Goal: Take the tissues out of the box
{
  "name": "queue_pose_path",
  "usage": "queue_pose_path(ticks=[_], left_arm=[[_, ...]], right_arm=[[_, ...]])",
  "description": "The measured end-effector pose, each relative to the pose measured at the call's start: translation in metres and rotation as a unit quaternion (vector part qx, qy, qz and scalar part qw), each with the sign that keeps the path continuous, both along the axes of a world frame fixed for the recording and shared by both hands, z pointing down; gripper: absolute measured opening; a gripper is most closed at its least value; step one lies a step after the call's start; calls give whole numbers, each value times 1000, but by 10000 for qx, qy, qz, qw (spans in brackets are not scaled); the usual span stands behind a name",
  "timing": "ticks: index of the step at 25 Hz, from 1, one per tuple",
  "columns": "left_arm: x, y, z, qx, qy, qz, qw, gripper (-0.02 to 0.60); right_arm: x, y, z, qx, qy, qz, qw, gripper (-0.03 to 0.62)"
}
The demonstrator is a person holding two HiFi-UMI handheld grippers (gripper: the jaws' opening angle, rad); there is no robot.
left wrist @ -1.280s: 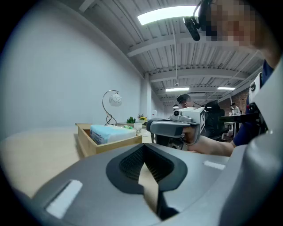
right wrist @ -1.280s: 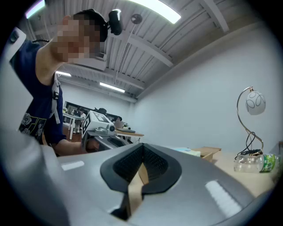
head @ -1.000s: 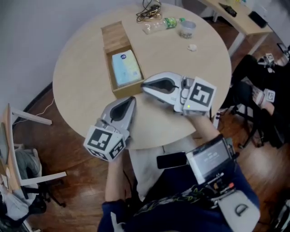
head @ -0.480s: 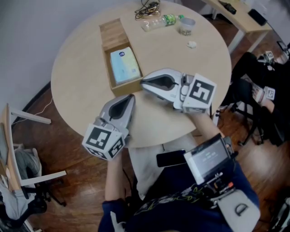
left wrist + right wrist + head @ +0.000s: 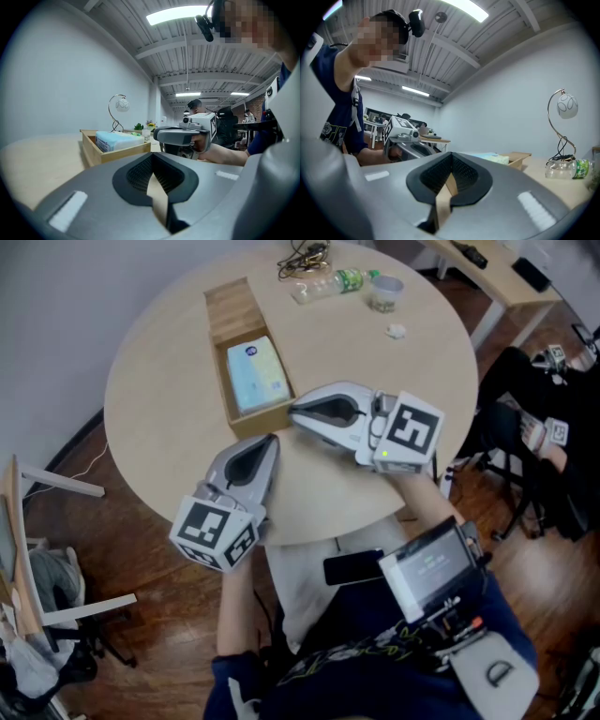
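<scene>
left claw [image 5: 273, 441] and right claw [image 5: 294, 412] closed, empty | risk: closed tips could shove shallow wooden box [image 5: 234, 315], never gripping pale-blue tissue pack [image 5: 257, 379]

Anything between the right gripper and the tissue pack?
Only the near wall of the wooden box, low before the tissue pack. The top is open; the right gripper, jaws shut, could pass over.

Pale blue tissue pack [image 5: 258, 377] lies flat inside the open wooden box [image 5: 232, 311], at its lower end. The long box sits slightly tilted, upper left of centre frame.
</scene>
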State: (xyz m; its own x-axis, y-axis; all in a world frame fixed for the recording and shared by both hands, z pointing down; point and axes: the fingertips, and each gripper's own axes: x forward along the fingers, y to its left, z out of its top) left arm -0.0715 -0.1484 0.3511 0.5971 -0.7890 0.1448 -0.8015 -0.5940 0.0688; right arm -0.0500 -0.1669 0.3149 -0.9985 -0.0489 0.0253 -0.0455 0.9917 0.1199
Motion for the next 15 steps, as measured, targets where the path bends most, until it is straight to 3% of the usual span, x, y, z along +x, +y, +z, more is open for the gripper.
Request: queue_pose_path(ticks=[15], left_arm=[[1, 0, 1, -3, -13, 4, 10000, 2]], right_arm=[[0, -1, 4, -33, 70, 2, 10000, 6]])
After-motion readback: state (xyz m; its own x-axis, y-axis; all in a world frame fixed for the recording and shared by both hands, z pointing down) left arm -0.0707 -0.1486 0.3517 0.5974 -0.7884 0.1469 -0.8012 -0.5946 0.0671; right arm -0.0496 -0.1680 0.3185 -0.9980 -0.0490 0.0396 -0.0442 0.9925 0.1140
